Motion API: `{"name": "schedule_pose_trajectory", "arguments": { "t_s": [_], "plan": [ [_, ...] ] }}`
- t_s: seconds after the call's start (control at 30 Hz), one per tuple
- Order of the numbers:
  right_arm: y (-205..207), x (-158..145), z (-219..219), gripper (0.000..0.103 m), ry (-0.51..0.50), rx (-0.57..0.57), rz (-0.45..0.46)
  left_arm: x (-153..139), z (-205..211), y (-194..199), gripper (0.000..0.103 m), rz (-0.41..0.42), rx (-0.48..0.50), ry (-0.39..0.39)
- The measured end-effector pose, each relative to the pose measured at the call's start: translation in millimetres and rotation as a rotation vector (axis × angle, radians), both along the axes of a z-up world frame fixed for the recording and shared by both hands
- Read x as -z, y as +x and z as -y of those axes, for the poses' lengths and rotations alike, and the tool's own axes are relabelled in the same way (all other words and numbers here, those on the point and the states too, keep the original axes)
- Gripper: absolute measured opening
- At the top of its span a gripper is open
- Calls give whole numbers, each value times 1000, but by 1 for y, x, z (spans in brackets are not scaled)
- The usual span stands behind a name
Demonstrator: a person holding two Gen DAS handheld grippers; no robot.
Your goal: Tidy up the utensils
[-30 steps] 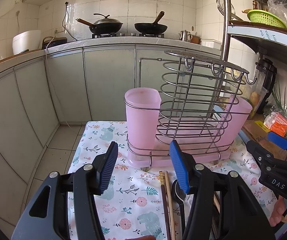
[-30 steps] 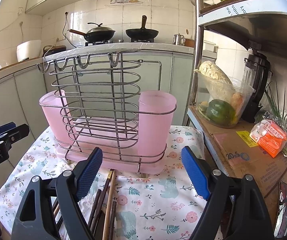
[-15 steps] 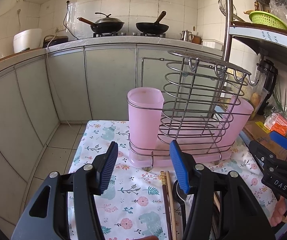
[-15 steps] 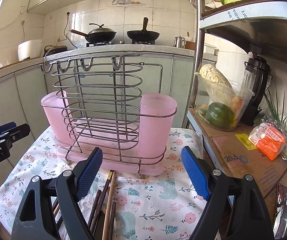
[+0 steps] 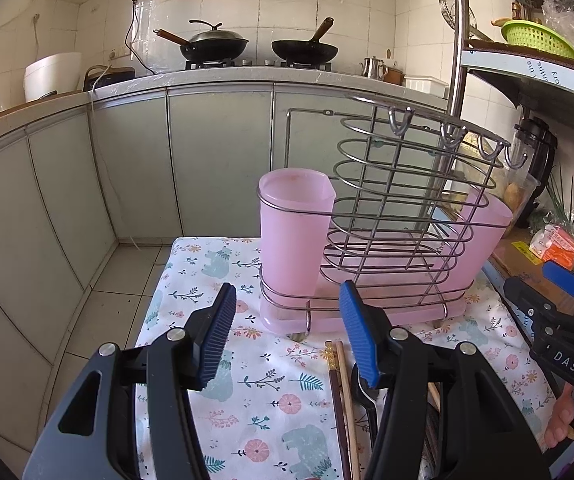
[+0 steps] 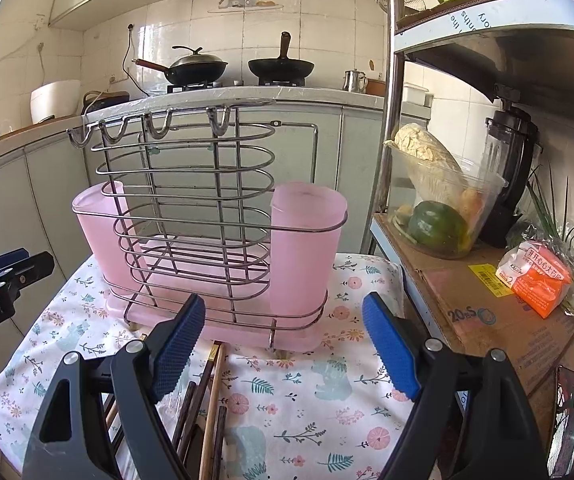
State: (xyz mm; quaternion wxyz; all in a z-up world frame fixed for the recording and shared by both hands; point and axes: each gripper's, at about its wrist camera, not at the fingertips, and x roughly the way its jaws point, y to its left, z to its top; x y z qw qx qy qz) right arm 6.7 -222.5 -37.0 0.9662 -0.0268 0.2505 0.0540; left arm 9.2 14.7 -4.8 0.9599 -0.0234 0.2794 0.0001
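Over the last second the rack [image 5: 383,236] has slid right in the left wrist view and stands a little lower in both views, so both cameras have shifted slightly. The left gripper [image 5: 287,334] now sits further left along the cloth's [image 5: 191,280] near edge.
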Motion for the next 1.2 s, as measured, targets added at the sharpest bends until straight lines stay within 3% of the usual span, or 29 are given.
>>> {"name": "schedule_pose_trajectory", "arguments": {
  "t_s": [0.9,1.2],
  "plan": [
    [11,10,17,80,88,16,-46,13,0,9,54,-44,3,3],
    [15,6,18,70,118,-5,-64,6,-3,9,54,-33,-3,-21]
  ]
}}
